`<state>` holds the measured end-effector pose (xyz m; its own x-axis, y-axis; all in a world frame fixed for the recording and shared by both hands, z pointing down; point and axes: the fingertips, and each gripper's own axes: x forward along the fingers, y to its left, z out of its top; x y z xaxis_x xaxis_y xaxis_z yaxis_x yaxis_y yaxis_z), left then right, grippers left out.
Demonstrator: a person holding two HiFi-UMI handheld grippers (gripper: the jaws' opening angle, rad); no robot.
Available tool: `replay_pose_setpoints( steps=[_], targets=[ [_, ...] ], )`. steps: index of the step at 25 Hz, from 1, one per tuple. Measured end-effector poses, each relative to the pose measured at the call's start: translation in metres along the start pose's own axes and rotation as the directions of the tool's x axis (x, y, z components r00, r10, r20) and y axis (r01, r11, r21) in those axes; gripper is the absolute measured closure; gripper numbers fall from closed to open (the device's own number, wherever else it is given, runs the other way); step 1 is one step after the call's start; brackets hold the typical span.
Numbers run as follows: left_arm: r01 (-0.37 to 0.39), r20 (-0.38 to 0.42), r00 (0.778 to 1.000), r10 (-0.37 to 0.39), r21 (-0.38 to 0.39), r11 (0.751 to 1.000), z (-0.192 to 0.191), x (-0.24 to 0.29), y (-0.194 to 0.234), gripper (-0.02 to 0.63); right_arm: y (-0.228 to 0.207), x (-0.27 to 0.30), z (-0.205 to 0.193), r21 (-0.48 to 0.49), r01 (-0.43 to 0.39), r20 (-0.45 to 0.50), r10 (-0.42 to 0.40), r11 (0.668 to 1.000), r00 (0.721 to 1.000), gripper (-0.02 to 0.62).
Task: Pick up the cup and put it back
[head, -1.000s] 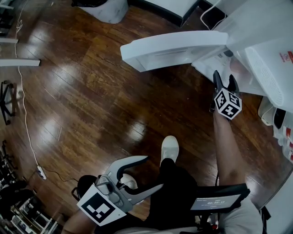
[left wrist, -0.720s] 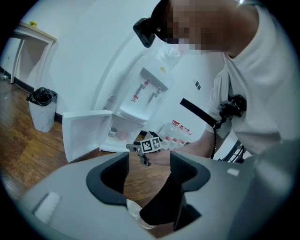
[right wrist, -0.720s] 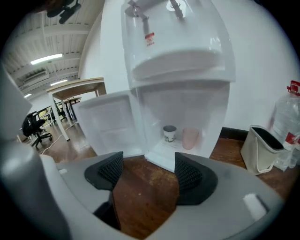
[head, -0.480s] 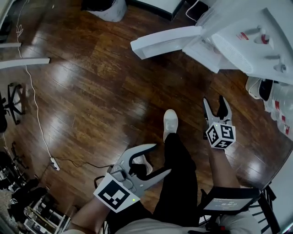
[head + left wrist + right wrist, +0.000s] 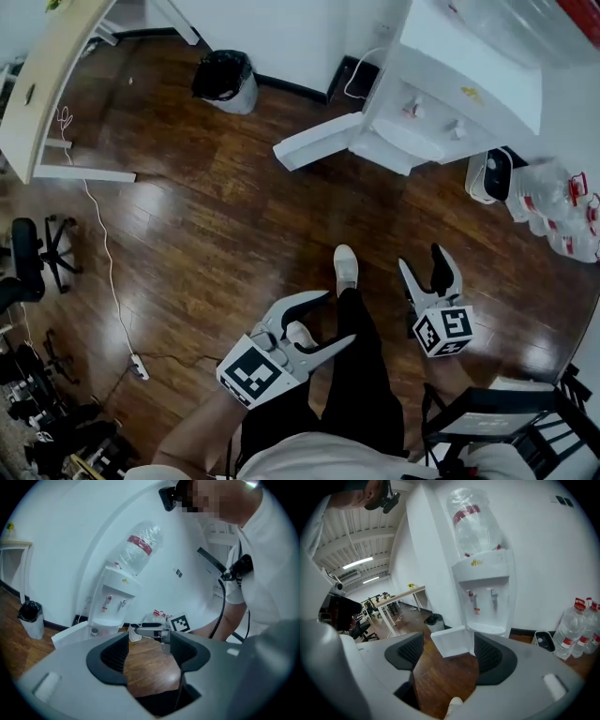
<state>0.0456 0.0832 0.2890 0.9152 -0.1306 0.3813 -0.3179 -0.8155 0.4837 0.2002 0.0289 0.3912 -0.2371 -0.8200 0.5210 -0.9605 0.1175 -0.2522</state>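
Right claw [image 5: 422,262] backed off water dispenser [image 5: 456,86], jaws apart

**Both grippers held low, jaws apart**

The left gripper [image 5: 333,319] sits low before the body on the person's left; its jaws are spread wide and point forward and to the right, with nothing between them; a bare forearm [image 5: 192,433] trails back behind it; the right gripper [image 5: 420,259] points forward, jaws likewise apart and empty, its marker cube [image 5: 442,330] facing up.
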Motion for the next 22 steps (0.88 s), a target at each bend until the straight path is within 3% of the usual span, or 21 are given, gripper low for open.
replay_pose_setpoints(
  steps=[9, 14, 22],
  targets=[
    [-0.007, 0.023, 1.000, 0.005, 0.096, 0.995, 0.062, -0.070, -0.098, 0.344, 0.079, -0.151, 0.097, -0.007, -0.063, 0.050, 0.063, 0.998, 0.997, 0.256],
    [0.002, 0.026, 1.000, -0.005, 0.130, 0.992, 0.067, -0.103, -0.157, 0.344, 0.118, -0.222, 0.115, -0.008, -0.086, 0.075, 0.086, 0.996, 0.993, 0.255],
    [-0.027, 0.058, 0.998, 0.017, 0.182, 0.983, 0.073, -0.155, -0.207, 0.344, 0.162, -0.306, 0.123, -0.026, -0.084, 0.100, 0.086, 0.996, 0.991, 0.255]
  ],
)
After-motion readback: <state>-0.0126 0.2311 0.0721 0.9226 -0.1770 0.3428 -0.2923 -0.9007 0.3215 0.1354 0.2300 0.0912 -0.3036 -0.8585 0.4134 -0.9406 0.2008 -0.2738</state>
